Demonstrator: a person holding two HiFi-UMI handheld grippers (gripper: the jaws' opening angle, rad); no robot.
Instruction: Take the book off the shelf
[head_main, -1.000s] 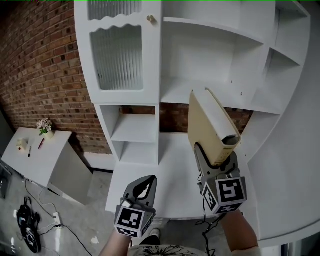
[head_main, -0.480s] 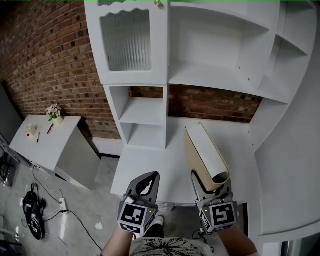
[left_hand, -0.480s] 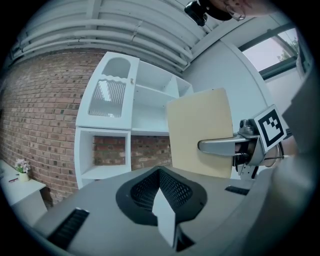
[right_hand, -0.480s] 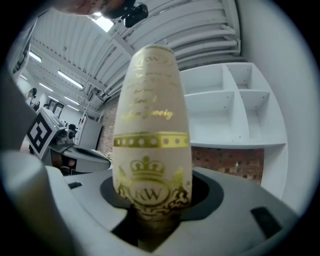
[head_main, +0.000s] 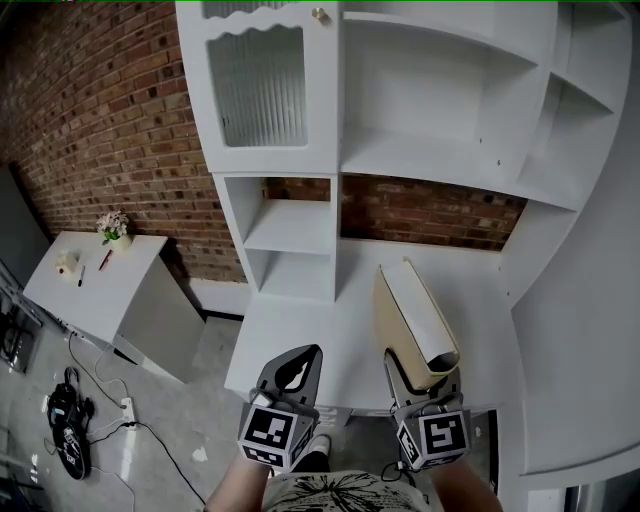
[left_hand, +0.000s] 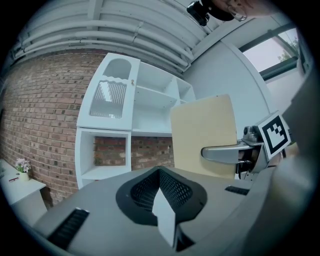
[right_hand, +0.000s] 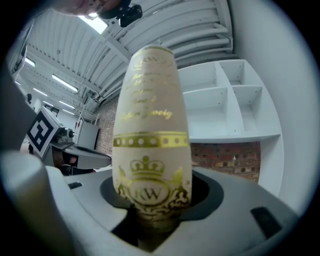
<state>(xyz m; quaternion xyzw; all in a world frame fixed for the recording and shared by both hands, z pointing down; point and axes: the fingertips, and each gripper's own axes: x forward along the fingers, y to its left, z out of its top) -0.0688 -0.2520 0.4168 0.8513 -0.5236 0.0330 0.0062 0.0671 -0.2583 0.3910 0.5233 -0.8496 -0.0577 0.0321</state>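
Note:
My right gripper (head_main: 422, 378) is shut on the lower end of a cream book (head_main: 412, 318), which stands nearly upright over the white desk top (head_main: 320, 335), clear of the white shelf unit (head_main: 440, 160). The right gripper view looks up the book's spine (right_hand: 152, 150), printed with a gold crown and lettering, between the jaws. From the left gripper view, the book's plain cover (left_hand: 205, 135) shows with one right finger (left_hand: 222, 152) across it. My left gripper (head_main: 297, 358) hangs shut and empty, left of the book.
The shelf's open compartments (head_main: 290, 225) hold nothing, and a glass-fronted door (head_main: 262, 85) closes the upper left one. Behind is a brick wall (head_main: 110, 110). At the left stand a low white table (head_main: 90, 290) with a flower pot (head_main: 115, 228), and cables and a black object (head_main: 65, 435) on the floor.
The right gripper has brought the book down and back from shelf height to low over the desk top. The left gripper has hardly moved.

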